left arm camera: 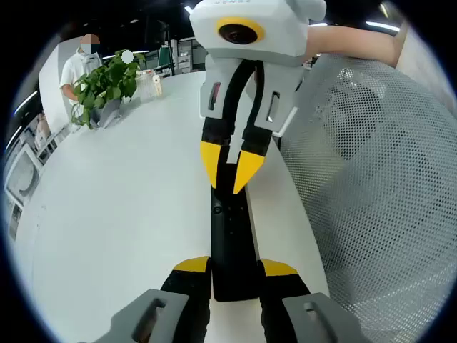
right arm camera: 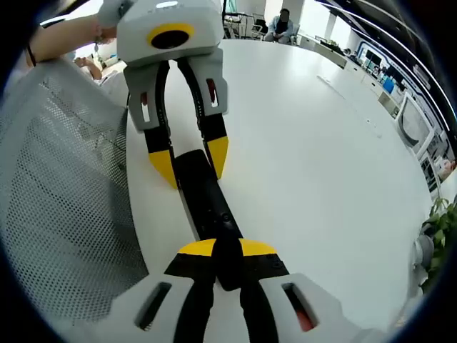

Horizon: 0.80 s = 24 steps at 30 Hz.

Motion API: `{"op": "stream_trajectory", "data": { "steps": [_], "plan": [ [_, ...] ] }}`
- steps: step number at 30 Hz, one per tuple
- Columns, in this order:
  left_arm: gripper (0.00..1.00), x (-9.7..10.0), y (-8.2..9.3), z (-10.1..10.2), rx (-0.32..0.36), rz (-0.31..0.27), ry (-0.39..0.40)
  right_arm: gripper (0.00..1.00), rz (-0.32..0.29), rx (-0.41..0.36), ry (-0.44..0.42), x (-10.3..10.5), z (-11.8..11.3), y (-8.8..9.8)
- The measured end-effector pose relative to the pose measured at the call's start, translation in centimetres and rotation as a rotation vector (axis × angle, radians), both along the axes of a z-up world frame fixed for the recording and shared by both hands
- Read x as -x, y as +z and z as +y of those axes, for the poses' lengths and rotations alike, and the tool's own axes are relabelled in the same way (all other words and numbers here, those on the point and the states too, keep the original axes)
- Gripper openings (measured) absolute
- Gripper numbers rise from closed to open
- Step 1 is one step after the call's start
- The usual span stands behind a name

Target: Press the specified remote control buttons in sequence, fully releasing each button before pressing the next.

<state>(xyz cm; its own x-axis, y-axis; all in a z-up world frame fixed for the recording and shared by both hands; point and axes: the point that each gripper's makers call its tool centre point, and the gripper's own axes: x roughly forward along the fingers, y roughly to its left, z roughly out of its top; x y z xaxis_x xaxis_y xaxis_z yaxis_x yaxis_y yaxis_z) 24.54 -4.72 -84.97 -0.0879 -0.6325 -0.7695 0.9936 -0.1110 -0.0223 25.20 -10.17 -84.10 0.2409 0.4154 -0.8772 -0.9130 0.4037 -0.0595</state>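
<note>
Remote control [left arm camera: 230, 243] is a long black bar lying flat on the white table [left arm camera: 121, 214], close to the edge next to a grey mesh chair back [left arm camera: 378, 179]. Its long axis runs straight along that edge, one end at each gripper. Left gripper [left arm camera: 235, 268] has its yellow-tipped jaws on either side of the remote's near end, clamped on it as far as I can see. Right gripper [right arm camera: 221, 250] is closed up, jaw tips together, pushing down onto the top face near the other end (a small button sits just ahead of the tips in the right gripper view). In each view the opposite gripper comes in from the top, pointing back down the remote. Further out there's a potted plant [left arm camera: 107, 89] on the table's far side, and a person [right arm camera: 280, 25] seated beyond it.
</note>
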Motion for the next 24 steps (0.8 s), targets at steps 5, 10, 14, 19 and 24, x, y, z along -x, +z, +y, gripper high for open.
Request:
{"op": "stream_trajectory", "data": {
  "steps": [5,10,14,19,24],
  "plan": [
    [0.25,0.0,0.0,0.0,0.001,0.003,0.004,0.32,0.000,-0.004,0.050,0.4,1.2,-0.5],
    [0.25,0.0,0.0,0.0,-0.001,-0.002,0.000,0.33,0.015,0.012,0.058,0.7,1.4,-1.0],
    [0.25,0.0,0.0,0.0,-0.001,-0.002,-0.001,0.27,-0.009,0.063,0.085,0.6,0.7,-1.2],
    [0.25,0.0,0.0,0.0,-0.001,-0.003,0.001,0.27,0.006,0.045,0.076,0.5,0.6,-1.4],
    [0.25,-0.1,0.0,0.0,0.002,-0.003,0.000,0.27,0.012,0.044,0.078,0.5,0.6,-1.4]
  ]
}}
